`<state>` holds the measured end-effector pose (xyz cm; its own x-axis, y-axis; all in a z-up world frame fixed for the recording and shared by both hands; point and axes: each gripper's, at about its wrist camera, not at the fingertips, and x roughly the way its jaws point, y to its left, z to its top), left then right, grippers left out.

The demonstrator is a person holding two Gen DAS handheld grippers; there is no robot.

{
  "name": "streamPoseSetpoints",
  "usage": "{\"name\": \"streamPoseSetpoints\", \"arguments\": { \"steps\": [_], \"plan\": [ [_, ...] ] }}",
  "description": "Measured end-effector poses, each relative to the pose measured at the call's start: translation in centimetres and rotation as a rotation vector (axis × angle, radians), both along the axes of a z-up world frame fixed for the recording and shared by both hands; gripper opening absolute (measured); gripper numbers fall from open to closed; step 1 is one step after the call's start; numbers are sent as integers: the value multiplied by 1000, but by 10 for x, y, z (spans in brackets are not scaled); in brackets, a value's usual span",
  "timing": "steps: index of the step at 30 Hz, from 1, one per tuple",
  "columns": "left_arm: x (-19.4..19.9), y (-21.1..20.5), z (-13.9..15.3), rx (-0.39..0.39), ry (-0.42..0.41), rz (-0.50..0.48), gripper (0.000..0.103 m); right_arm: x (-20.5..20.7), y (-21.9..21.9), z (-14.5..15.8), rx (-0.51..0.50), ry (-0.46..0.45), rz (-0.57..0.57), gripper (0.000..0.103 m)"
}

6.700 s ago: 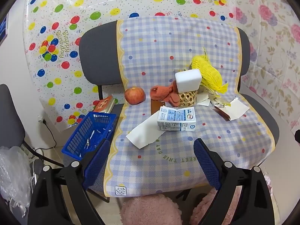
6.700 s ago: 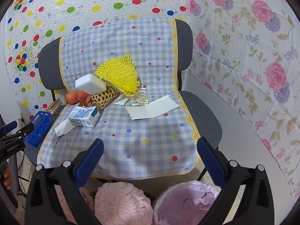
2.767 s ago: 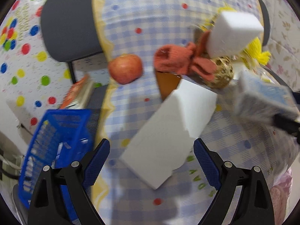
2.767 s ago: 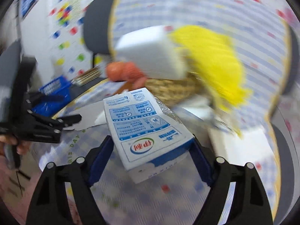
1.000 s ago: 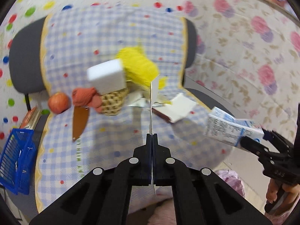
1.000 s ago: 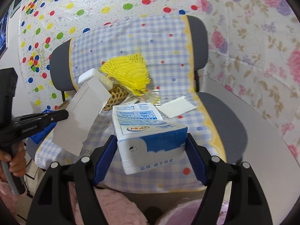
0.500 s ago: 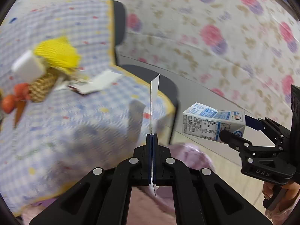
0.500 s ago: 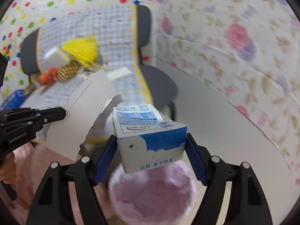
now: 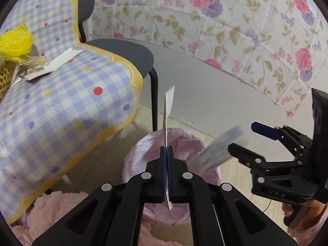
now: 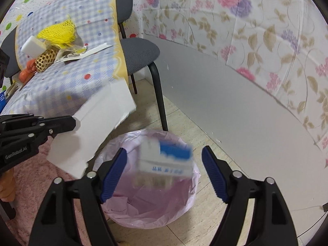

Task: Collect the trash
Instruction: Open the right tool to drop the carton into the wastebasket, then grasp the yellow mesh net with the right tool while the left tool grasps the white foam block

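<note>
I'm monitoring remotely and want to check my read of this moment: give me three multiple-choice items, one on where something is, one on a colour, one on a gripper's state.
1. Where is the milk carton?
A. on the chair seat
B. between the right gripper's open jaws, over the bin
C. on the floor beside the bin

2. What colour is the liner of the trash bin?
A. pink
B. black
C. green

3. What is the left gripper doing?
A. standing wide open and empty
B. gripping the yellow net
C. shut on the white paper

Answers:
1 B: the carton appears blurred between blue pads that do not press it, with the bin's mouth below.
2 A: the bag over the rim is pale pink in both views.
3 C: the pads meet on the sheet, seen edge-on above the bin.
</note>
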<state>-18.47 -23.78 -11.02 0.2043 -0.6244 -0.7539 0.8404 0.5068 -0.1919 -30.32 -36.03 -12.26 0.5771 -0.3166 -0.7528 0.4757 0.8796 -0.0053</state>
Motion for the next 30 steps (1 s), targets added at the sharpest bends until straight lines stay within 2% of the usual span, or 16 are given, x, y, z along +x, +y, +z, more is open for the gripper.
{"name": "streamPoseSetpoints", "arguments": {
  "steps": [1, 4, 7, 11, 17, 25, 30],
  "plan": [
    [2, -1, -2, 15, 3, 7, 11, 1, -1, -2, 8, -1, -2, 77],
    [8, 2, -1, 23, -1, 25, 38, 0, -3, 1, 14, -9, -2, 77],
    [15, 14, 14, 11, -50, 67, 47, -1, -7, 13, 22, -46, -2, 77],
    [25, 33, 38, 13, -126, 133, 48, 5, -10, 42, 80, -141, 17, 77],
    [57, 76, 74, 30, -202, 277, 48, 39, 14, 84, 57, -221, 120, 77],
    [110, 136, 107, 55, -263, 469, 61, 109, 51, 105, 37, -213, 269, 77],
    [148, 170, 124, 82, -294, 575, 64, 148, 67, 111, 39, -205, 341, 77]
  ]
}}
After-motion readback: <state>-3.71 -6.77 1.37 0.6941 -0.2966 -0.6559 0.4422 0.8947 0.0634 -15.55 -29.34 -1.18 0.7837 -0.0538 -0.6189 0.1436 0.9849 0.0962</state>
